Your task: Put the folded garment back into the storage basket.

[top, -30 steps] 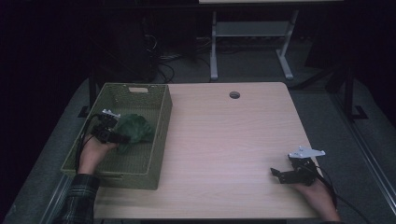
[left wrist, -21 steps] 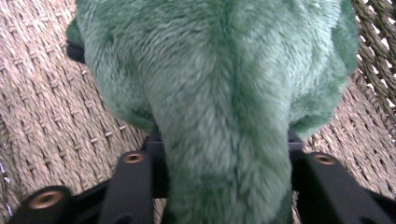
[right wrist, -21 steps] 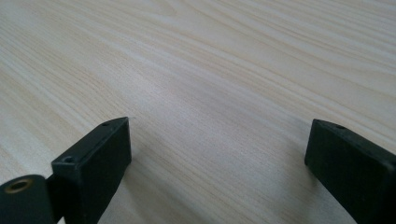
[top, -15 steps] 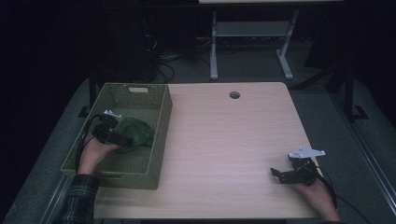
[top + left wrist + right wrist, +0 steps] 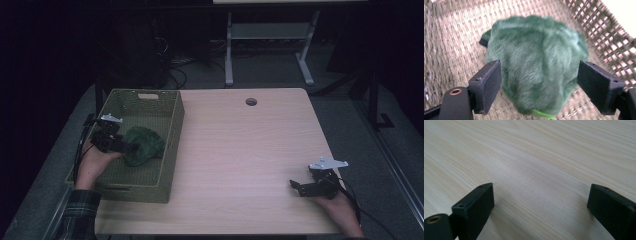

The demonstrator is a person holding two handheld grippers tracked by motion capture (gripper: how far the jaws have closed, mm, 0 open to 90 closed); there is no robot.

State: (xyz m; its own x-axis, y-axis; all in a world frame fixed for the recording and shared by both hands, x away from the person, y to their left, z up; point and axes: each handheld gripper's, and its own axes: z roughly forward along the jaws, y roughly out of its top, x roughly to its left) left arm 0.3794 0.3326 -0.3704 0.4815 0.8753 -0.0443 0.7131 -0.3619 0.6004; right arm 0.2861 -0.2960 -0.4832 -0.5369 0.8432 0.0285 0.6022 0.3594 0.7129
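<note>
A green furry cloth [image 5: 144, 144] [image 5: 536, 67] lies bunched on the floor of an olive woven basket [image 5: 172, 150] at the table's left edge. My left gripper [image 5: 125, 146] [image 5: 537, 85] hovers inside the basket at the cloth's left side. Its jaws have just been opening and now stand wide on either side of the cloth, pads off it. My right gripper [image 5: 296, 186] [image 5: 540, 207] rests open low over the bare wood near the table's front right corner, with nothing between its jaws.
The light wooden table [image 5: 240, 150] has a round cable hole [image 5: 251, 101] near its far edge. The basket's lattice wall [image 5: 614, 45] rises close to the right of the cloth. A metal stand [image 5: 270, 45] and cables lie on the dark floor beyond.
My left gripper has let go of the green cloth, opened wide and lifted slightly back from it. The cloth has settled in the basket. The right gripper has stayed in place.
</note>
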